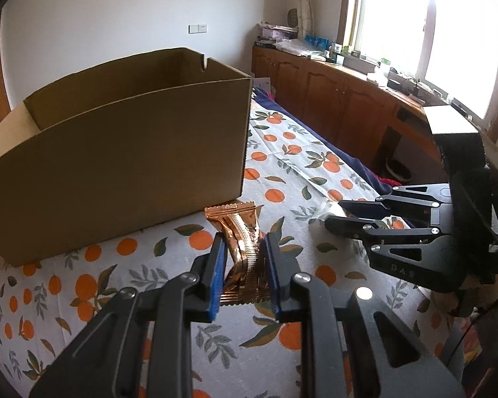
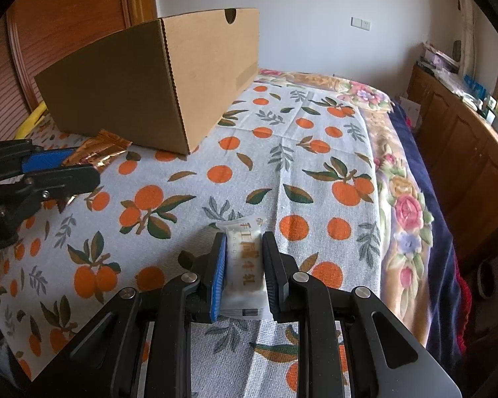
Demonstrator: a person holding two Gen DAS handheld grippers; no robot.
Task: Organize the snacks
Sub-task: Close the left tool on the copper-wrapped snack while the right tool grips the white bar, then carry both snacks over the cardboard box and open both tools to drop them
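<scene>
Left hand-held gripper [image 1: 242, 248] is clamping a crinkled copper-gold foil snack packet [image 1: 240, 242] between its blue pads at lower centre of the left wrist view, the packet's far end reaching toward the near bottom corner of the open brown cardboard box [image 1: 116, 152]. The box is sitting on the bed's white cloth with orange-fruit print [image 1: 282, 152], filling the left half of that frame. Right hand-held gripper [image 2: 242, 265] is clamping a white rectangular snack packet [image 2: 244, 265] at lower centre of the right wrist view, the packet sitting just over the cloth. Gold Chinese characters are running down the white packet; too small to read surely. The letters "DAS" are showing on the black body of the right unit, at right in the left wrist view. A floral blanket [image 2: 404, 199] and a dark blue cover [image 2: 441, 232] are lying along the bed's right edge. Brown wooden cabinets [image 1: 331, 99] with clutter on top are standing under the bright window [image 1: 448, 33], upper right. Nothing is lying between either packet and the box.
</scene>
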